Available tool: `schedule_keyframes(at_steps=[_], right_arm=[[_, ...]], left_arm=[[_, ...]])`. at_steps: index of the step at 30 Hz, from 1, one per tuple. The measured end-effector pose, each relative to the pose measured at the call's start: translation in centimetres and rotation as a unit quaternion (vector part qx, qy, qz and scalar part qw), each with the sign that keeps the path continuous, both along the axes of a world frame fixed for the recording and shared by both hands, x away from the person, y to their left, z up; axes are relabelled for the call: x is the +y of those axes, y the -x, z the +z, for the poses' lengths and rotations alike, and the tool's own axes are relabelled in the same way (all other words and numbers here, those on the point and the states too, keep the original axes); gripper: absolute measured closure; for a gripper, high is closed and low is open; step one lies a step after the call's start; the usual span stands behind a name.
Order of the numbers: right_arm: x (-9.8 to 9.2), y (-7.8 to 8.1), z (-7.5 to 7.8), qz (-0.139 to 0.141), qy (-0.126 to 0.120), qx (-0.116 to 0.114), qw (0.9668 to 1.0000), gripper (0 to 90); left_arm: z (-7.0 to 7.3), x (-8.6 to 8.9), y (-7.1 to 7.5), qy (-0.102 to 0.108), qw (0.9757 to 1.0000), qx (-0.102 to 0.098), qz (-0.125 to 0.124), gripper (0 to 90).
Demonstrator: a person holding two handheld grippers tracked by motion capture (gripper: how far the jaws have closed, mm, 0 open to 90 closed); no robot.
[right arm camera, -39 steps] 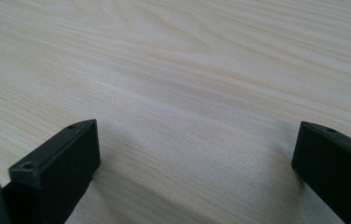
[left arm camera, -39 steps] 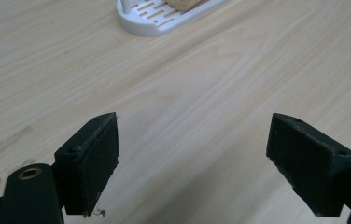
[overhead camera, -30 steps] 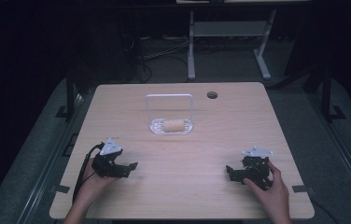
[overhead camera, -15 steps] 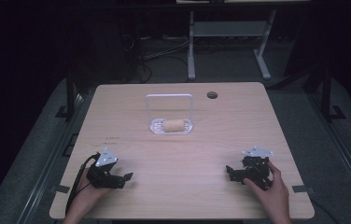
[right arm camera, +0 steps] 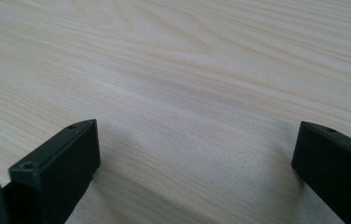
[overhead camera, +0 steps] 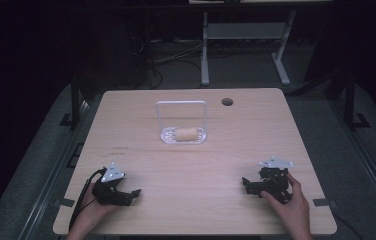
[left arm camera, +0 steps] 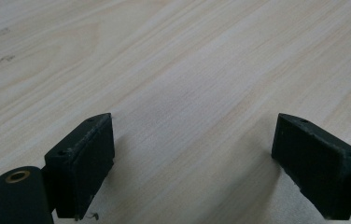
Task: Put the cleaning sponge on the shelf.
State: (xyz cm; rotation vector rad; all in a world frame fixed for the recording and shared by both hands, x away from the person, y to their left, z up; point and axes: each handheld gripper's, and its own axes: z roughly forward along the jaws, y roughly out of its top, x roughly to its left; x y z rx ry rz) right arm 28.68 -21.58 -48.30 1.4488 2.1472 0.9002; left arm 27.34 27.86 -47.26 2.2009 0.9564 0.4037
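A small clear rack with a tall wire-like frame (overhead camera: 183, 120) stands at the middle back of the wooden table (overhead camera: 196, 165). A tan cylinder-shaped piece (overhead camera: 186, 134) lies in its base. My left gripper (overhead camera: 128, 195) rests near the front left edge, open, jaws pointing right. In the left gripper view its jaws (left arm camera: 192, 158) stand wide apart over bare wood. My right gripper (overhead camera: 248, 186) sits near the front right, open, jaws pointing left. In the right gripper view (right arm camera: 194, 168) nothing lies between the jaws.
A round cable hole (overhead camera: 227, 102) is in the table's back right. A metal stand (overhead camera: 241, 45) and cables lie on the dark floor behind the table. Wide bare wood stretches between the two grippers.
My left gripper has drawn back toward the front left edge of the table. The right gripper has stayed in place.
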Motion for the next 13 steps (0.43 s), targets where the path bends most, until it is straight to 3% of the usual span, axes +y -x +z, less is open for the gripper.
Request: schedule_keyframes(at_steps=[3, 13], right_arm=[[0.0, 0.0, 0.0, 0.0, 0.0, 0.0, 1.0, 0.5], [0.0, 0.0, 0.0, 0.0, 0.0, 0.0, 1.0, 0.6]], left_arm=[[-0.2, 0.24, 0.03, 0.008, 0.9999, -0.008, -0.007, 12.7], [-0.2, 0.24, 0.02, 0.008, 0.9999, -0.007, -0.007, 12.7]])
